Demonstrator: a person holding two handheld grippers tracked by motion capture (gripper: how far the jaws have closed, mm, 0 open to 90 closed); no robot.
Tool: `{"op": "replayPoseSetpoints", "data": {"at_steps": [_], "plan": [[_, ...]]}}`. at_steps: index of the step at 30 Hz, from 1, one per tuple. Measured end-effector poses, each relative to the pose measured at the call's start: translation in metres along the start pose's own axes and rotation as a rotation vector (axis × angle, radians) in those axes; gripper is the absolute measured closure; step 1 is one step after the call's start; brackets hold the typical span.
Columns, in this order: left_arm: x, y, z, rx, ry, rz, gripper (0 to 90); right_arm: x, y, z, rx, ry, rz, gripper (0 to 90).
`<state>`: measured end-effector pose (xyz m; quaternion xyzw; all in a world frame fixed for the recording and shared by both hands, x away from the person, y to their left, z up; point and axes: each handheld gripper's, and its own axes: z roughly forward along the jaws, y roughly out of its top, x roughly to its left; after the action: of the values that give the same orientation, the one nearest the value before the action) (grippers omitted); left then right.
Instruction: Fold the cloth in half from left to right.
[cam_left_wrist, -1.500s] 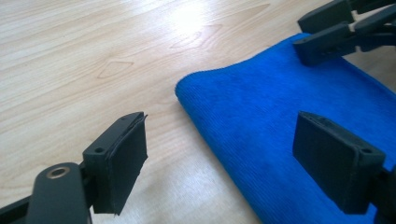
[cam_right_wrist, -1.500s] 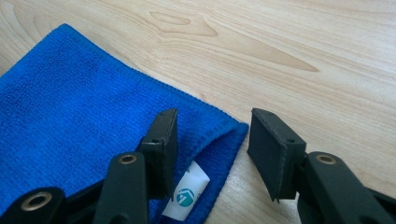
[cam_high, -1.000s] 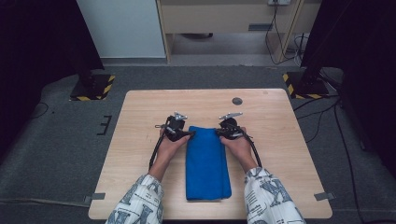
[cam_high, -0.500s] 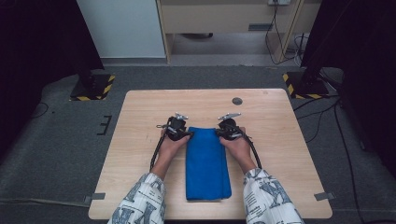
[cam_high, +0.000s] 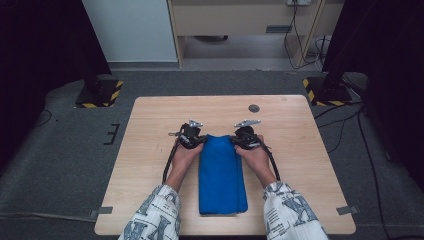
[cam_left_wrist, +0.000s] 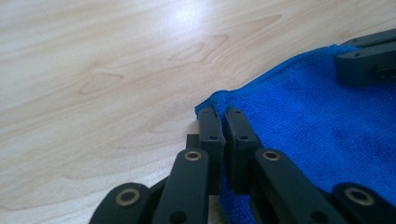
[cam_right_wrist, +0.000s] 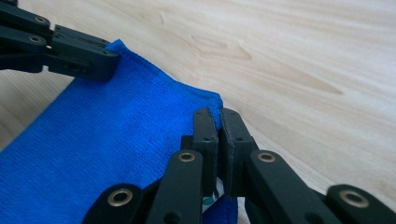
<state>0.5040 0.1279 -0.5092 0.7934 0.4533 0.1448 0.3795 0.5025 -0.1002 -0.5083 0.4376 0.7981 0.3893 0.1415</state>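
A blue folded cloth (cam_high: 220, 175) lies lengthwise on the wooden table (cam_high: 150, 130). My left gripper (cam_high: 202, 141) sits at its far left corner; its jaws have just been closing and now pinch that corner (cam_left_wrist: 223, 114), with the cloth (cam_left_wrist: 317, 121) running off to the right. My right gripper (cam_high: 234, 141) is shut on the far right corner (cam_right_wrist: 218, 116) of the cloth (cam_right_wrist: 102, 140). Each gripper view also catches the other gripper across the cloth's far edge: the right one (cam_left_wrist: 369, 56) and the left one (cam_right_wrist: 88, 58).
A small dark round spot (cam_high: 254, 108) marks the table beyond the grippers. Bare wood lies on both sides of the cloth. Stands with yellow-black striped bases (cam_high: 100, 95) (cam_high: 322, 95) rest on the floor past the table's far corners.
Both hands stay at the cloth's far corners; the high view shows no clear shift of hands or cloth.
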Motion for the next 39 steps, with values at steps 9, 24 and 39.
{"op": "replayPoseSetpoints", "data": {"at_steps": [9,24,39], "plan": [[-0.003,0.015,-0.021,-0.072,0.001,0.008,86.8,-0.001,0.013,-0.017,-0.053,0.013,0.000,86.5],[-0.001,0.034,-0.042,-0.138,0.000,0.008,87.4,-0.002,0.034,-0.037,-0.118,0.022,-0.005,86.5],[0.005,0.042,-0.060,-0.160,0.007,0.011,87.7,0.005,0.045,-0.044,-0.156,0.033,-0.031,86.4]]}}
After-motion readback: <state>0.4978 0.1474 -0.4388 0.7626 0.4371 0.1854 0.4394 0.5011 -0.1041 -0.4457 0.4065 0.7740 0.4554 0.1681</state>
